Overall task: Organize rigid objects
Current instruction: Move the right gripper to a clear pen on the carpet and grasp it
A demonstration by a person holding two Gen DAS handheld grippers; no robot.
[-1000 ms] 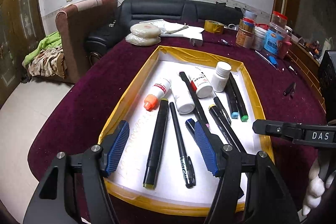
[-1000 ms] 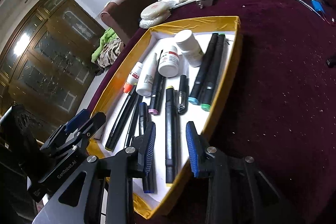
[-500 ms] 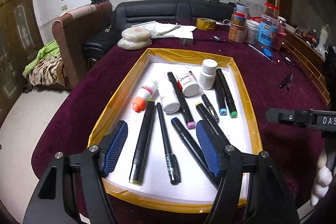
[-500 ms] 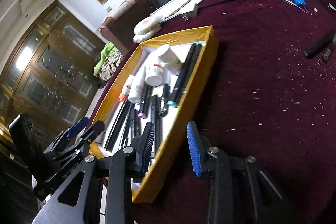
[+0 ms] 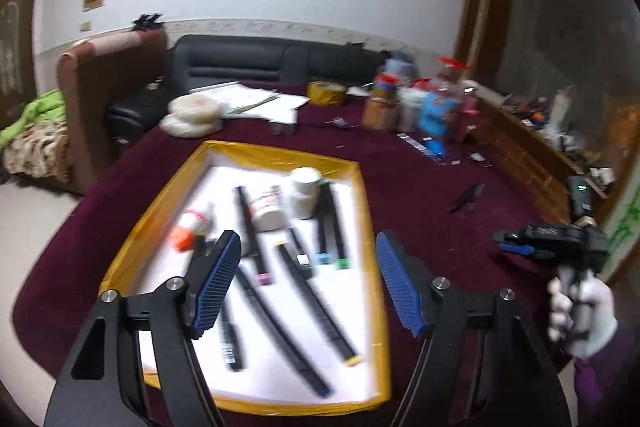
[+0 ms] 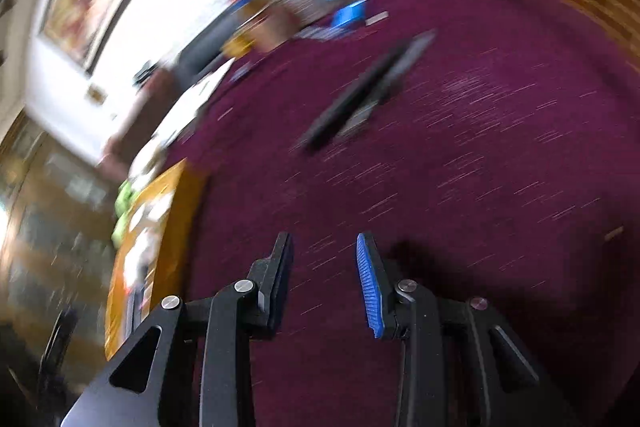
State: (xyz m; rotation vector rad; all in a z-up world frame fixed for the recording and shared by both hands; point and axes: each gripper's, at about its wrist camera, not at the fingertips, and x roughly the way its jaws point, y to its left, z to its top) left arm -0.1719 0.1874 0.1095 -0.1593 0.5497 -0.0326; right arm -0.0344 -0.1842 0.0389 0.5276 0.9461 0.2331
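jaws of left gripper (image 5: 308,287) spread, level over tray (image 5: 368,219).

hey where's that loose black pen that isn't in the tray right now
The loose black pen lies on the maroon tablecloth to the right of the yellow-rimmed tray; in the right wrist view it sits ahead of the open right gripper.

A shallow yellow-rimmed tray (image 5: 362,227) with a white floor lies on the maroon-covered worktop (image 5: 420,211) and holds black markers (image 5: 308,303) lying flat, mostly lengthwise, their coloured end caps pink, blue, green and yellow. At the tray's far end lie white bottles (image 5: 304,191), one of them orange-capped (image 5: 188,233) and on its side toward the left rim. Well apart from the tray, two dark pens (image 6: 366,93) lie side by side on the bare cloth, blurred in both views.
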